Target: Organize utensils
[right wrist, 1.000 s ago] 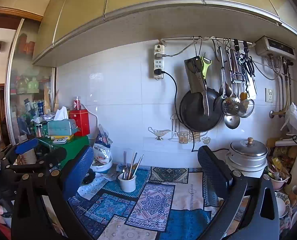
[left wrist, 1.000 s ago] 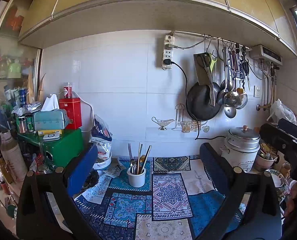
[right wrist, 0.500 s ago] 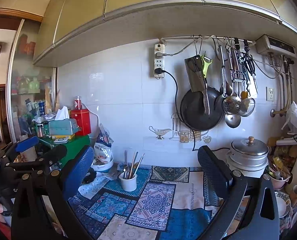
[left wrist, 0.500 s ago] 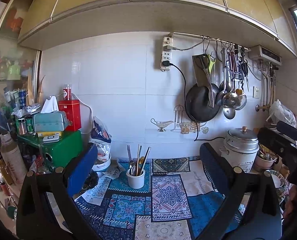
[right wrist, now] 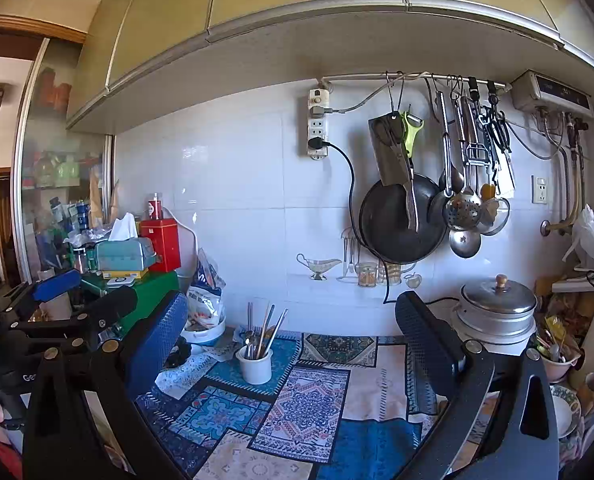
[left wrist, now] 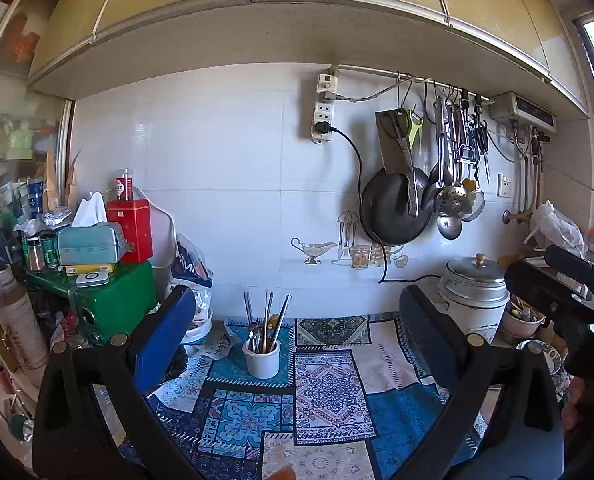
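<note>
A: What is the room like?

B: A small kitchen with white tiled walls under yellow cupboards. The surface [left wrist: 381,344] is covered by a patchwork-patterned cloth [left wrist: 325,396] in blue, cream and pink.

A: Where are the utensils?

B: They stand upright in a white cup [left wrist: 263,358] on a blue patch of the cloth, towards the back near the wall. The utensils [left wrist: 267,326] in it are metal chopsticks and spoons, fanned a little. More tools hang on a rail [left wrist: 413,77] on the wall, above a black pan [left wrist: 393,210].

A: And the left claw [left wrist: 293,344]?

B: Its jaws are spread wide, one blue finger and one dark finger, with nothing between them. It is raised above the cloth, and the cup shows in the gap between the fingers, well apart from them.

A: The right claw [right wrist: 291,340]?

B: The same: spread wide and holding nothing, above the cloth. In its view the cup sits nearer its left finger, and the left claw's fingers show at the far left edge.

A: What else is about?

B: A lidded metal pot [left wrist: 477,292] at the right, a green box [left wrist: 117,296] at the left with a red tin [left wrist: 133,226] and a tissue box [left wrist: 89,240] on top.
</note>
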Motion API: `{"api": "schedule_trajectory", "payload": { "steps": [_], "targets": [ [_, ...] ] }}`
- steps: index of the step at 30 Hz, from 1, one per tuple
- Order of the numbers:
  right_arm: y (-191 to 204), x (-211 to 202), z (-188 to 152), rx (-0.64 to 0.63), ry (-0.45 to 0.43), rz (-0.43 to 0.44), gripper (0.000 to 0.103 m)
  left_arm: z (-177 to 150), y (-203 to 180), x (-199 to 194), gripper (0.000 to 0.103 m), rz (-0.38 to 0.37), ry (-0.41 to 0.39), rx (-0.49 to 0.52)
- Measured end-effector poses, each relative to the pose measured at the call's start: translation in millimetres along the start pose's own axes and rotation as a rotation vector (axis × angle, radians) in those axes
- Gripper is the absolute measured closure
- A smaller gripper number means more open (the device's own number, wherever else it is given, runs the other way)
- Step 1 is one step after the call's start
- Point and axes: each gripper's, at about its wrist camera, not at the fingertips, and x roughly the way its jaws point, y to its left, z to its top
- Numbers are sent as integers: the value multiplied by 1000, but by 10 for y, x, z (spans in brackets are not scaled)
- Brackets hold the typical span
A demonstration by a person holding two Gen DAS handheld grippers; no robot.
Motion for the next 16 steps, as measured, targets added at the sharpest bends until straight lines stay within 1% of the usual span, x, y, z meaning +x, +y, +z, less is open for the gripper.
{"api": "schedule_trajectory", "payload": {
  "steps": [8,16],
  "targets": [
    [-48,122,19,12,11,7,0,20,6,91,1,-12,11,-1],
    [-52,381,39,23,25,21,0,34,98,253,1,-5,12,1]
  ]
}}
